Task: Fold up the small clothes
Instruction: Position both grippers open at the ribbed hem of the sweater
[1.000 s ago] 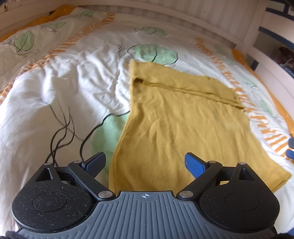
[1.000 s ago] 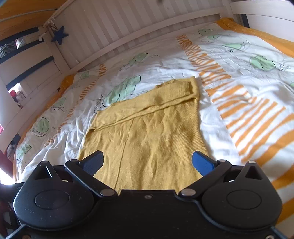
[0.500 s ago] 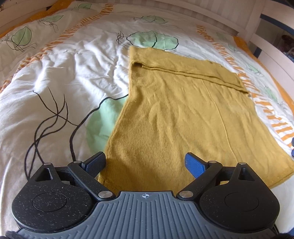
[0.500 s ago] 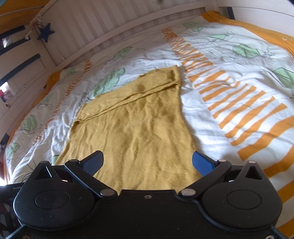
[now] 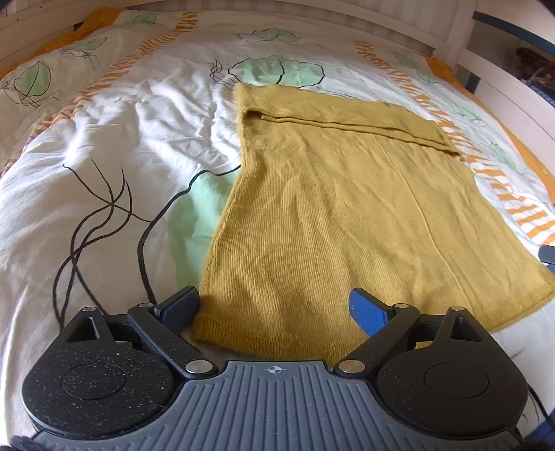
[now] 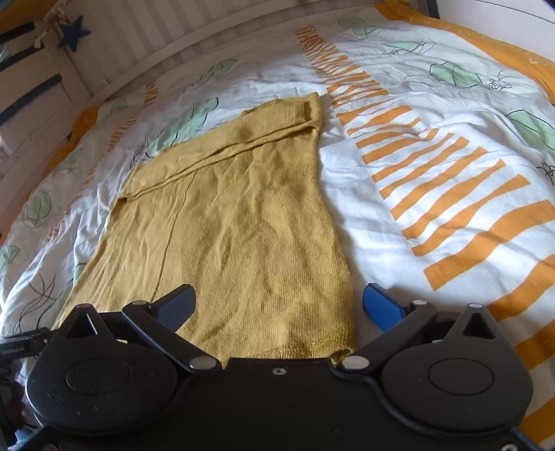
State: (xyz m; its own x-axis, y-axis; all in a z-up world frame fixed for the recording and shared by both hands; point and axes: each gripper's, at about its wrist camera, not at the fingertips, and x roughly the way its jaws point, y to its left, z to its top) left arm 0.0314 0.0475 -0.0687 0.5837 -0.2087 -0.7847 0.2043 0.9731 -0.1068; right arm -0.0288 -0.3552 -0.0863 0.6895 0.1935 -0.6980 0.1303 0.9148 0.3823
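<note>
Two wrist cameras look forward and down, low over a bed, each past its own spread blue-tipped fingers. The left gripper (image 5: 274,310) view sits close over the near left corner of a mustard knit garment (image 5: 347,208), facing the slatted bed frame (image 5: 347,10). The right gripper (image 6: 279,305) view covers the near right corner (same garment (image 6: 242,215), same patterned duvet (image 6: 433,145)), angled towards the far left.

Bed (image 5: 104,145) covered by rumpled white duvet (image 6: 399,222), printed with green leaves, black line stems, orange stripes. Mustard-yellow knit garment (image 5: 329,222) lies flat directly on duvet, far end folded over into band.
</note>
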